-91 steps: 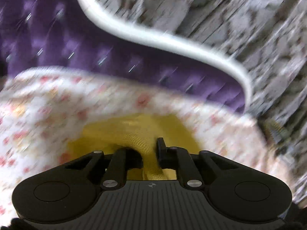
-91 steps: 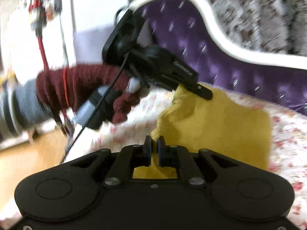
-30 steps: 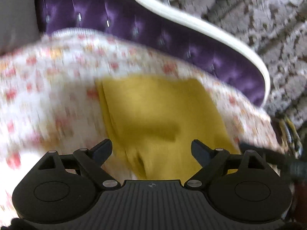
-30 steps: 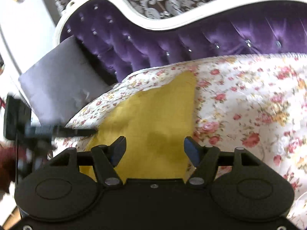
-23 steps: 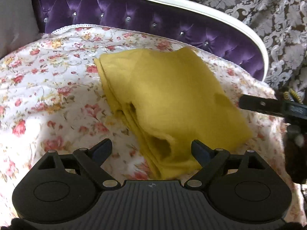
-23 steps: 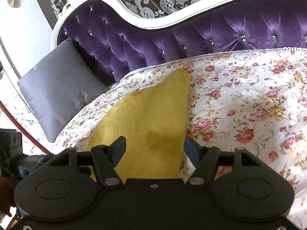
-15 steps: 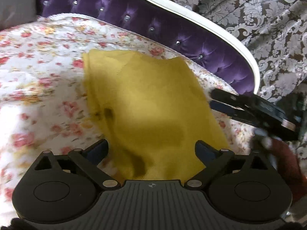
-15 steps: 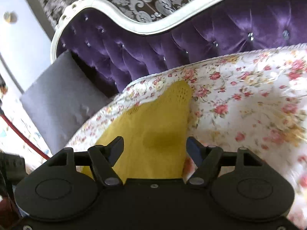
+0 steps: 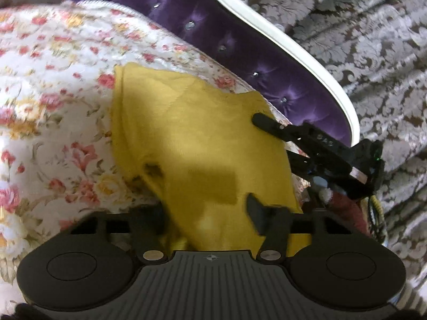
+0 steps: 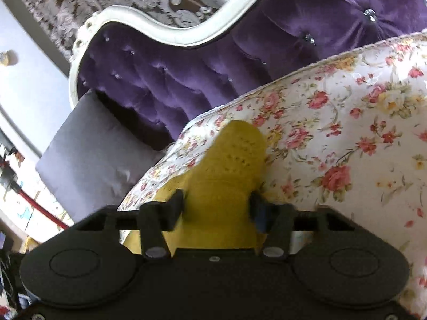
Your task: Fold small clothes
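Your folded yellow garment (image 9: 192, 138) lies on the floral bedspread (image 9: 53, 85), near the purple tufted headboard (image 10: 186, 85). Your left gripper (image 9: 206, 213) and right gripper (image 10: 217, 208) both straddle its near edges, jaws spread, grasping nothing.

Purple tufted sofa (image 10: 240, 61), floral cover (image 10: 347, 133), damask wall (image 9: 373, 40)

Left wrist view looks forward and down, close over the yellow garment (image 9: 192, 144) on the floral cover (image 9: 53, 85), facing the purple headboard (image 9: 218, 37). Right wrist view sits lower, nearer the cloth's edge, facing the same headboard. Both share garment, cover, headboard.
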`<state>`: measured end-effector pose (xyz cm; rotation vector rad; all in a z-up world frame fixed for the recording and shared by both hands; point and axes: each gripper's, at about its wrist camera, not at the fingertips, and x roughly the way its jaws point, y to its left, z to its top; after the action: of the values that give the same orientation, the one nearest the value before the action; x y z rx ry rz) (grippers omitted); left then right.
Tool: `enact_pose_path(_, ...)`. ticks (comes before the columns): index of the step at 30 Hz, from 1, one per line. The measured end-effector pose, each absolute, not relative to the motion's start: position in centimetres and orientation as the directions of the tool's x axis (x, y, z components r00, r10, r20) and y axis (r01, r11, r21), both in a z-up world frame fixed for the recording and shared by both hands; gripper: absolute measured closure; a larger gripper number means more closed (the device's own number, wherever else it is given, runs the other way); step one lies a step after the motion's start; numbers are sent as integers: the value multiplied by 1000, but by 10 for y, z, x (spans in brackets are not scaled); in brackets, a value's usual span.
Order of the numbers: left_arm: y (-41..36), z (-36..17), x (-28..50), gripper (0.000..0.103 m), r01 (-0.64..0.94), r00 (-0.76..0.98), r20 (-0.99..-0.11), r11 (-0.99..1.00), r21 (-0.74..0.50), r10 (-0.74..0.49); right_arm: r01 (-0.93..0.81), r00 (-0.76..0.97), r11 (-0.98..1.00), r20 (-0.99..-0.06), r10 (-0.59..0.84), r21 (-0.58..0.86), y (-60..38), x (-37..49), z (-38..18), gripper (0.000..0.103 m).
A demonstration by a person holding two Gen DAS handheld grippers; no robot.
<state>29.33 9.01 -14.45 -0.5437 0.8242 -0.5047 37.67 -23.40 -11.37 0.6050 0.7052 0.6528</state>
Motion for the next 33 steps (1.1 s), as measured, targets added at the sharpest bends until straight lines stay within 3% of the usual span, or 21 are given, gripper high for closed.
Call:
enact_pose_path(2, 92, -149, 295, 89, 185, 570, -547, 745, -641, -613, -335, 584, 661, -402, 705, 672, -231, 378, -112, 64)
enact_pose_path(6, 95, -139, 287, 90, 201, 580, -517, 725, -658, -630, -335, 607, 697, -420, 675, 634, -225, 369, -92, 69)
enact_pose_path(17, 88, -92, 211, 90, 306, 495, -454, 637, -707, -741, -283, 625, 757, -485, 611, 589, -253, 277, -47, 69)
enact_pose_path(24, 79, -103, 153, 90, 306, 441, -516, 664, -682, -734, -174, 640, 804, -556, 531, 568, -283, 220, -53, 69)
enact_pose_path(28, 81, -104, 145, 89, 306, 499, -564, 742, -596, -658, -122, 645, 809, -574, 505, 575, -296, 213, -66, 66)
enact_pose_path(31, 83, -96, 148, 80, 314, 519, -560, 753, -578, -646, -108, 652, 830, -591, 475, 547, -296, 212, -69, 55)
enact_pose_path(33, 86, -89, 151, 73, 328, 540, -559, 769, -548, -629, -113, 671, 832, -576, 467, 543, -298, 210, -67, 42)
